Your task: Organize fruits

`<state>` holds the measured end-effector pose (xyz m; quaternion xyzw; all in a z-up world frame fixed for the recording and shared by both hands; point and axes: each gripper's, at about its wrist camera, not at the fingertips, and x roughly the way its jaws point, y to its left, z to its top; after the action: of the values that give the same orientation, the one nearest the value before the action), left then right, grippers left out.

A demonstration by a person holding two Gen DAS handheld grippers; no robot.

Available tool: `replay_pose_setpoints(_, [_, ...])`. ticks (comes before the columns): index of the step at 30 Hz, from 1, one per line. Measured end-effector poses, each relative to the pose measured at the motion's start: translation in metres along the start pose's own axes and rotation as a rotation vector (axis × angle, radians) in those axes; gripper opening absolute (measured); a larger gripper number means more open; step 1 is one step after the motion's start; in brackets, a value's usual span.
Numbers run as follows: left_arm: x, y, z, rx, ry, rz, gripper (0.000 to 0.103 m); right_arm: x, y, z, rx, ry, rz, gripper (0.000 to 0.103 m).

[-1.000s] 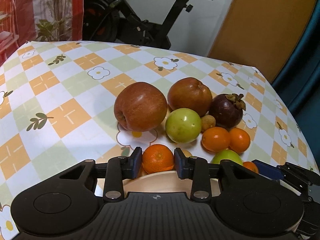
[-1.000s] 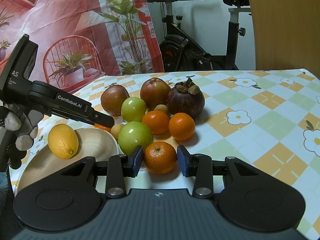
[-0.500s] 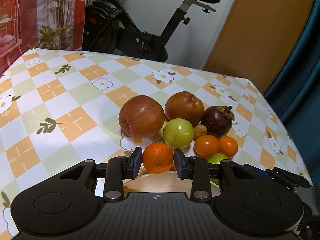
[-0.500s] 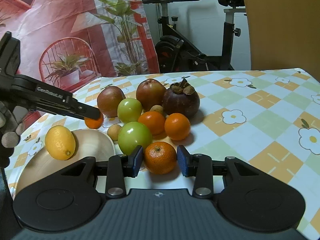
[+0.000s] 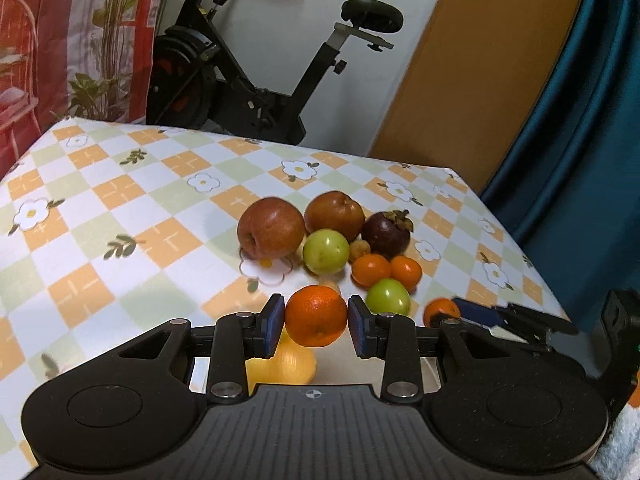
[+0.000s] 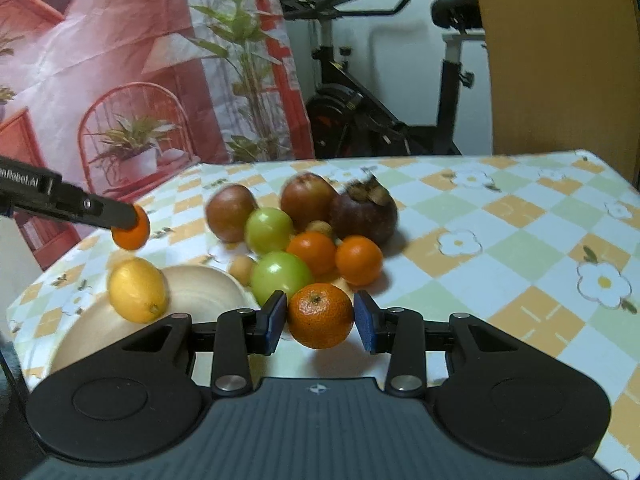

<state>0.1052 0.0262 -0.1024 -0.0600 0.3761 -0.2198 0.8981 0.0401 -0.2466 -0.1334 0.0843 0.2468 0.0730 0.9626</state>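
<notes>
Clamping an orange [image 5: 316, 316], the left gripper [image 5: 316, 322] hangs above the bowl [image 6: 200, 288] near the table's [image 5: 120, 216] corner. The right gripper [image 6: 320, 318] pinches a tangerine [image 6: 320, 316].

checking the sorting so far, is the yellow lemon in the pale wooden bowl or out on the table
In. The yellow lemon lies on the inner slope of the pale wooden bowl, away from the fruit cluster on the checked tablecloth.

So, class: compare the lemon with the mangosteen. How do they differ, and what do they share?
The lemon is yellow; the mangosteen is dark purple. The lemon is oval with a nub; the mangosteen is round with a dry calyx. The lemon rests on the wooden plate; the mangosteen sits on the tablecloth. Neither is held.
</notes>
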Motion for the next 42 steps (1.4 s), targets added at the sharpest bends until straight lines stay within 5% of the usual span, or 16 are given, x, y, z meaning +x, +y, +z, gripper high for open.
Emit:
replay_pose_setpoints(9, [-0.015,0.012,-0.034,-0.009,0.035,0.008,0.037,-0.002,0.054,0.001,-0.100,0.018,0.154,0.040])
replay_pose_setpoints(21, [-0.001,0.034,-0.048,-0.053,0.093,0.033,0.037,0.034,0.117,-0.021,-0.239,0.161,0.324,0.040])
replay_pose_setpoints(42, [0.002,0.038,-0.049,-0.065,0.062,0.066,0.037,0.051,0.148,-0.027,-0.333,0.210,0.402,0.040])
